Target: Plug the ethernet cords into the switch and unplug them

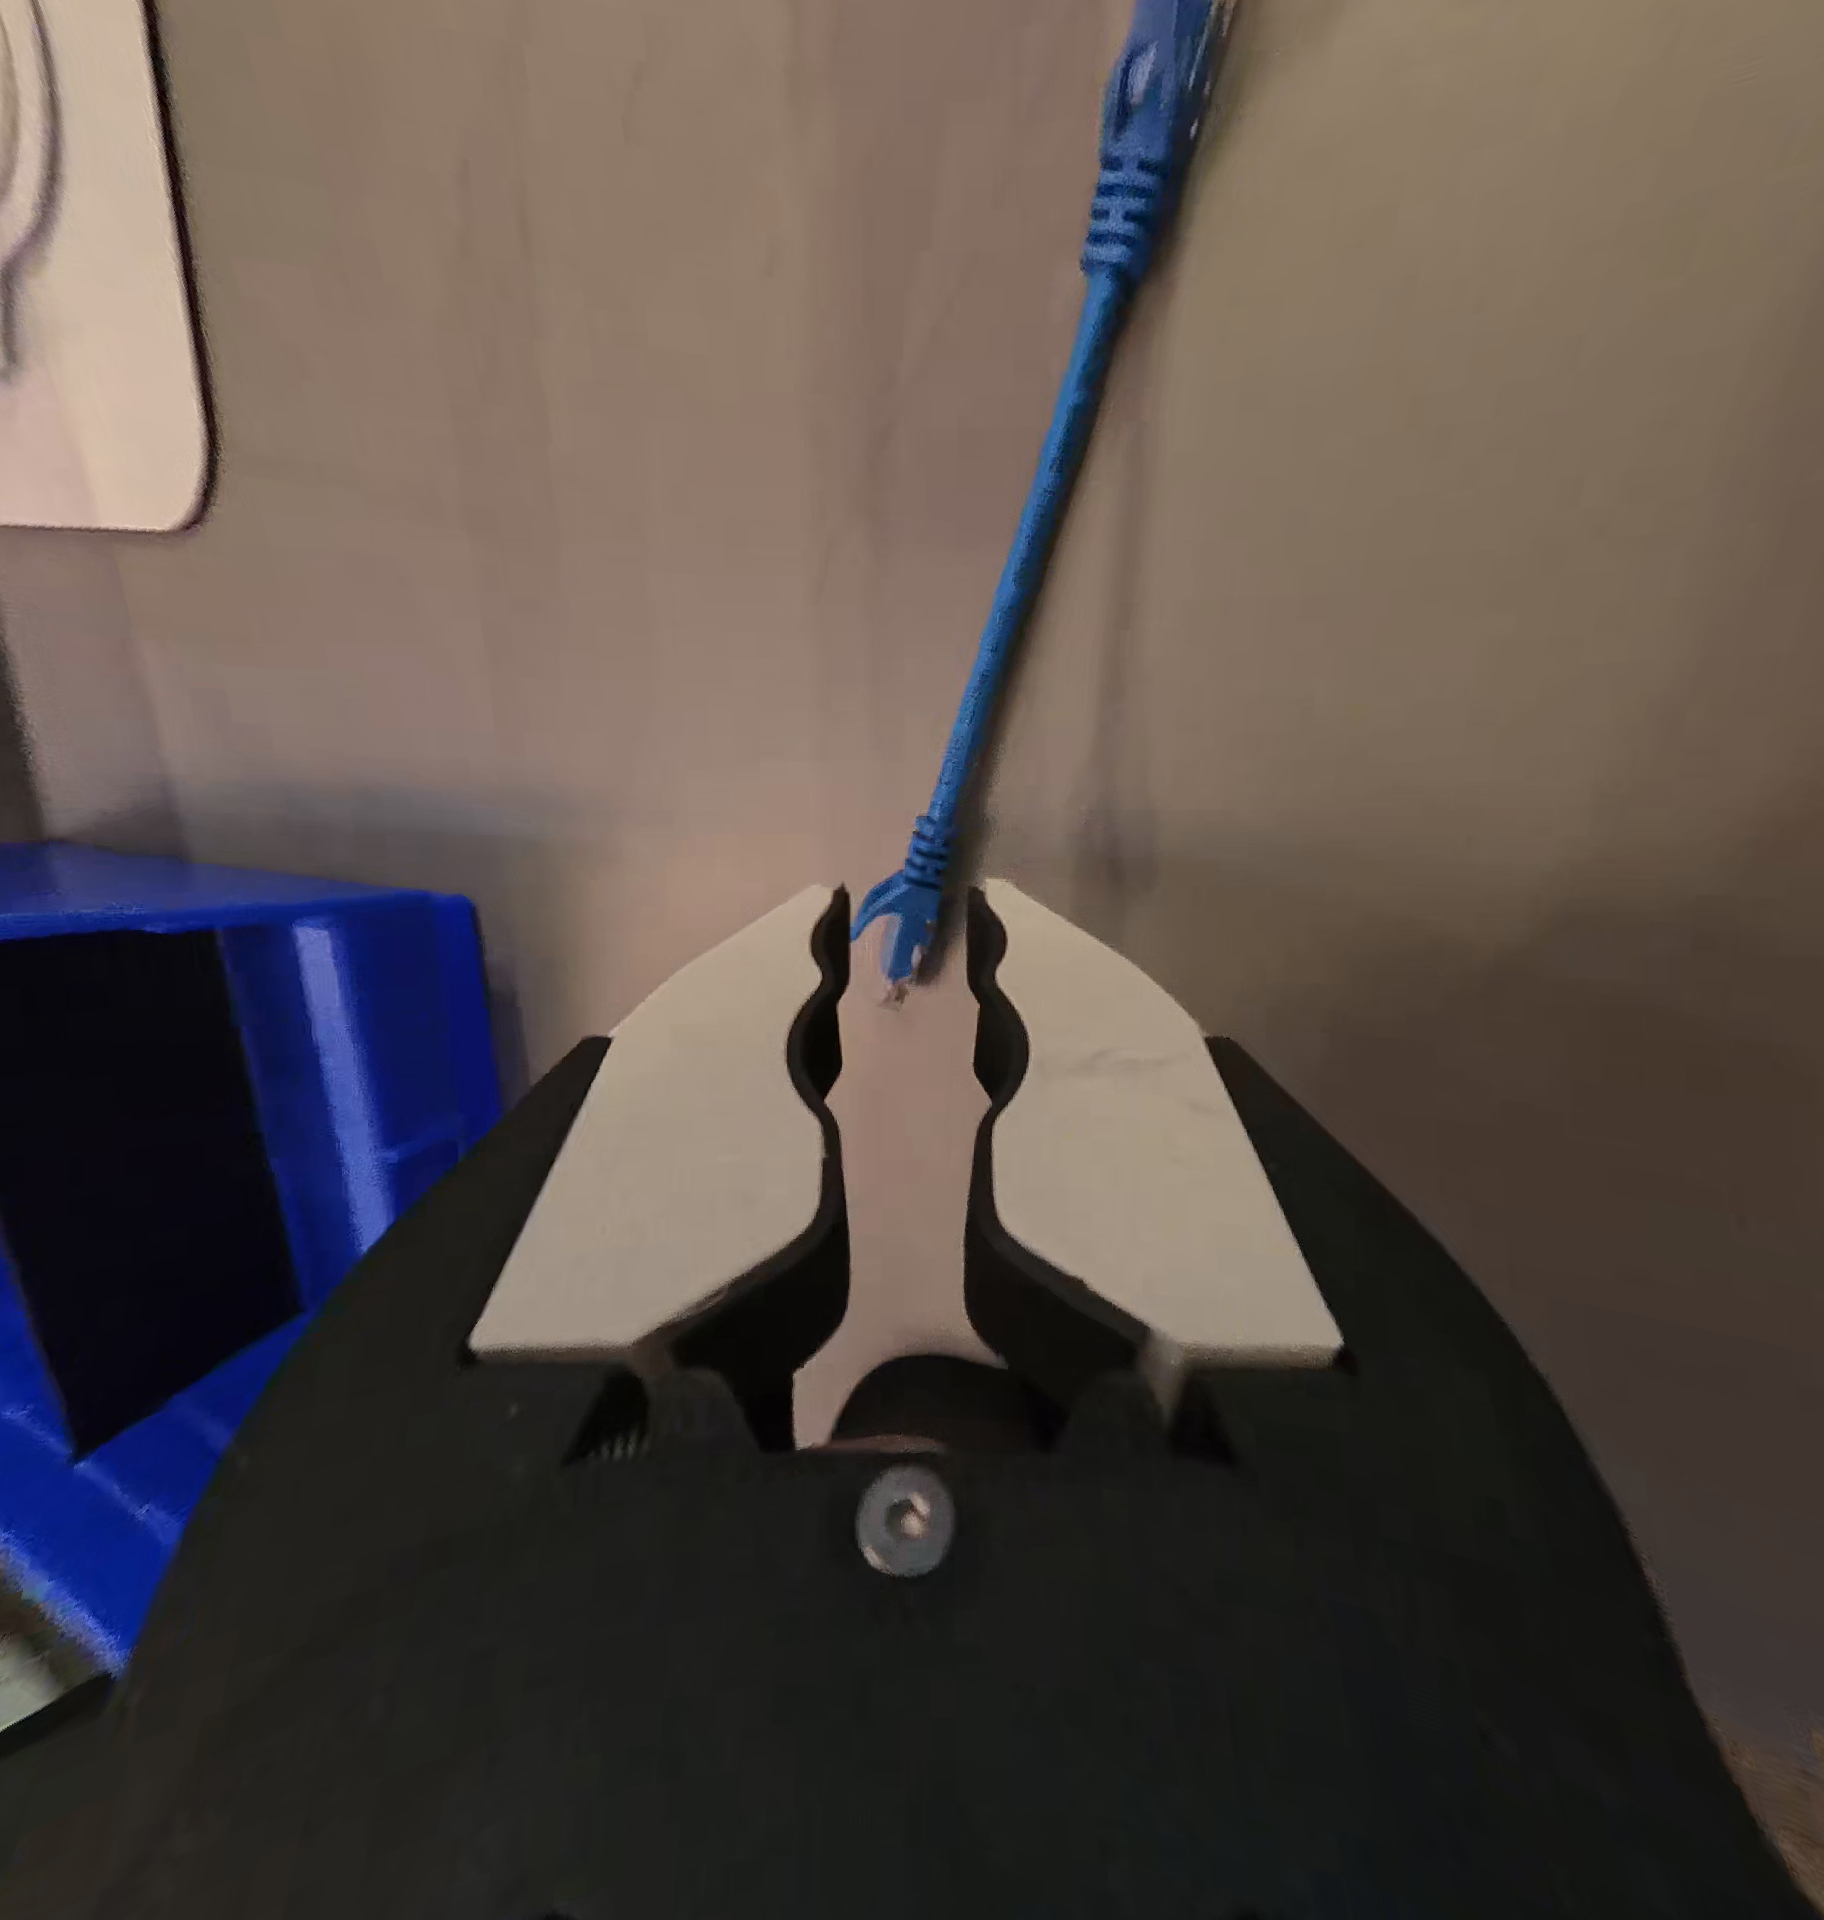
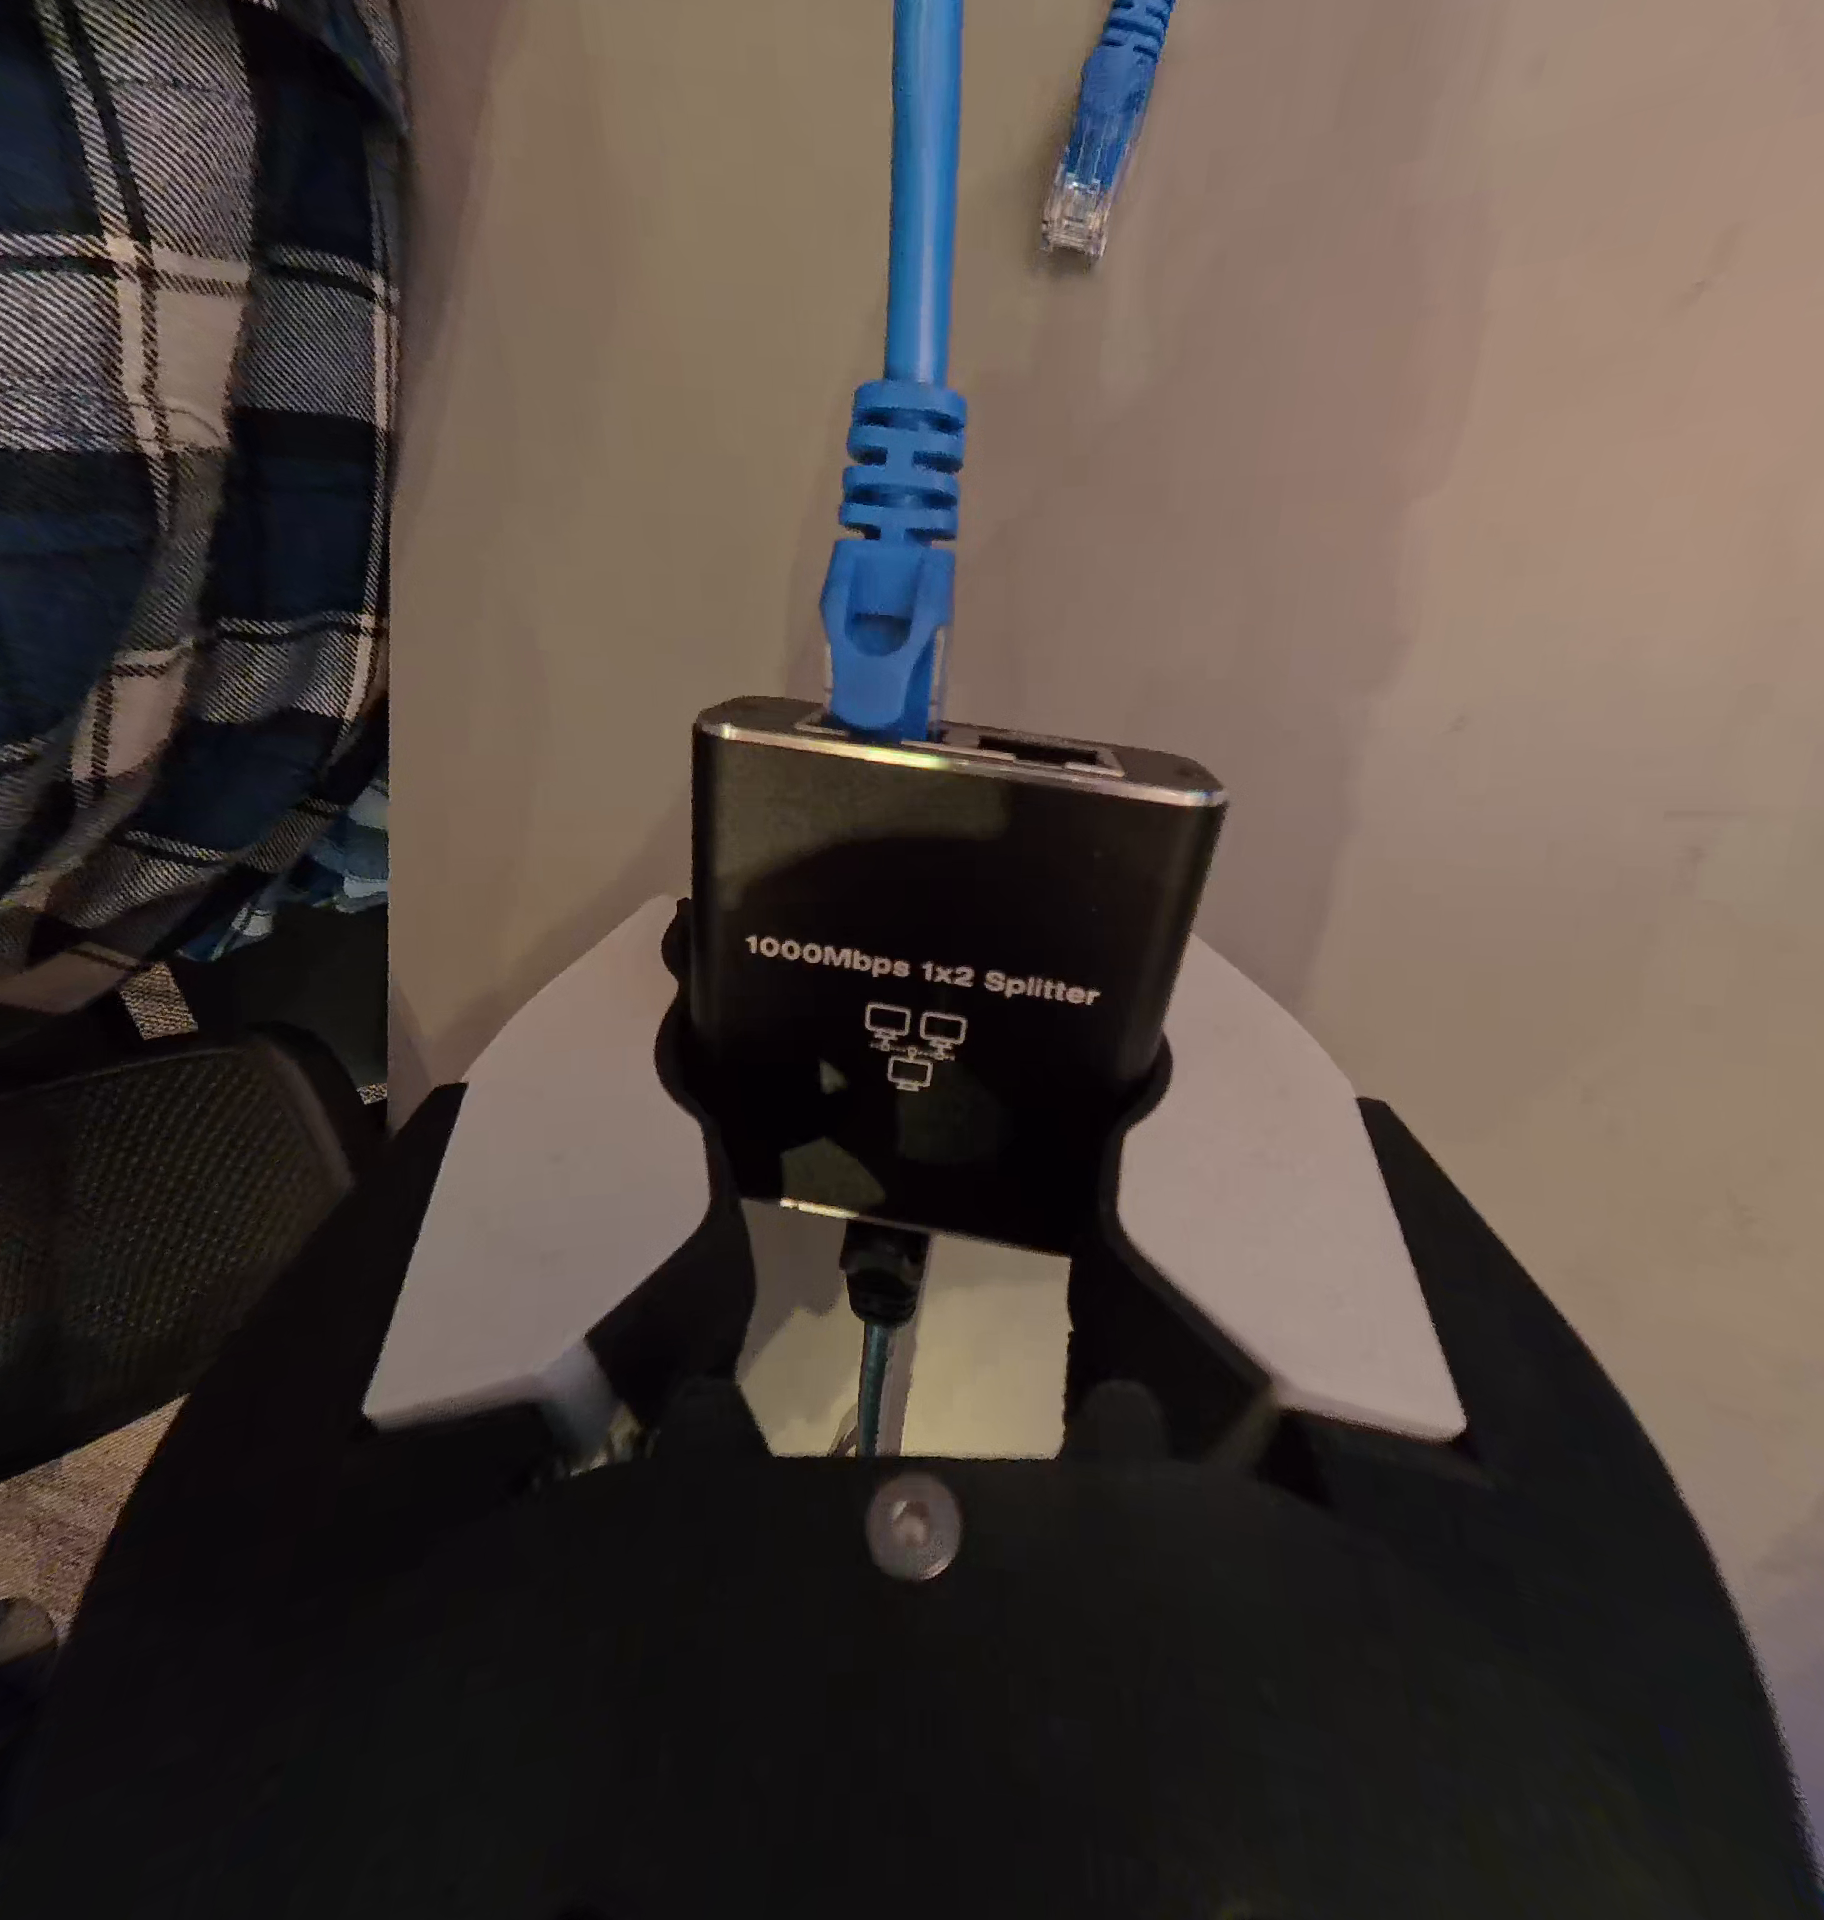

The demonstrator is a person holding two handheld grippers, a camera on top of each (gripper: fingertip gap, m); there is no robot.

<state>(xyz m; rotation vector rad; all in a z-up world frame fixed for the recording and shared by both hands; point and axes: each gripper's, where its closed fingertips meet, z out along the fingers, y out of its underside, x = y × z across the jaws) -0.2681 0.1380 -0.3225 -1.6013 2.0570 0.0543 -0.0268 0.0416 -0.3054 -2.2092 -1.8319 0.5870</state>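
Observation:
In the left wrist view my left gripper (image 1: 906,920) is open over the beige table (image 1: 575,520). The near plug (image 1: 895,940) of a short blue ethernet cord (image 1: 1033,540) lies between the fingertips, and the pads do not press on it. The cord's far boot (image 1: 1131,197) is at the top. In the right wrist view my right gripper (image 2: 923,997) is shut on the black switch (image 2: 939,935) and holds it by its sides. A blue cord's plug (image 2: 887,623) sits in the switch's left port. The right port (image 2: 1043,750) is empty. A loose blue plug (image 2: 1090,156) lies beyond.
A blue plastic bin (image 1: 160,1091) stands at the left of the left wrist view, with a white card (image 1: 66,260) above it. A person's plaid sleeve (image 2: 139,468) and a black mesh chair (image 2: 108,1247) are left of the table edge. A thin cable (image 2: 877,1382) leaves the switch's back.

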